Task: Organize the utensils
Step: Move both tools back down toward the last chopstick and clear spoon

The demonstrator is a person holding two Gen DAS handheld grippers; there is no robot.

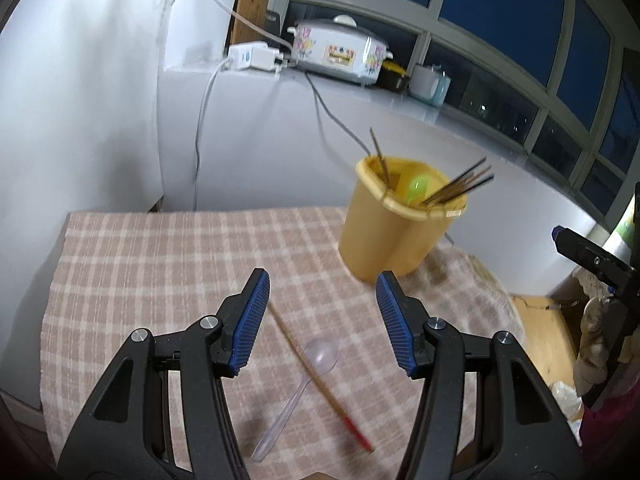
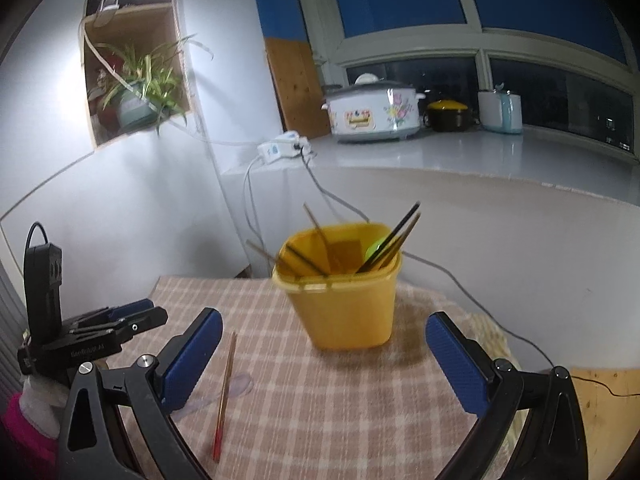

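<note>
A yellow utensil holder (image 1: 394,224) (image 2: 344,292) stands on the checked cloth (image 1: 160,272) (image 2: 320,400), with several chopsticks and a green spoon inside. A clear plastic spoon (image 1: 308,376) (image 2: 240,386) and a wooden chopstick with a red tip (image 1: 320,380) (image 2: 225,394) lie crossed on the cloth. My left gripper (image 1: 322,292) hovers open above them with nothing between its blue pads. In the right wrist view the right gripper (image 2: 324,334) is open and empty in front of the holder, and the left gripper (image 2: 120,316) shows at the left.
A white counter (image 1: 360,112) behind the table carries a flowered cooker (image 1: 340,50) (image 2: 374,114), a power strip (image 1: 252,56) and cables. A plant (image 2: 140,88) sits in a wall niche. Bare wooden tabletop (image 2: 604,404) shows right of the cloth. A pink sleeve (image 2: 24,428) is at lower left.
</note>
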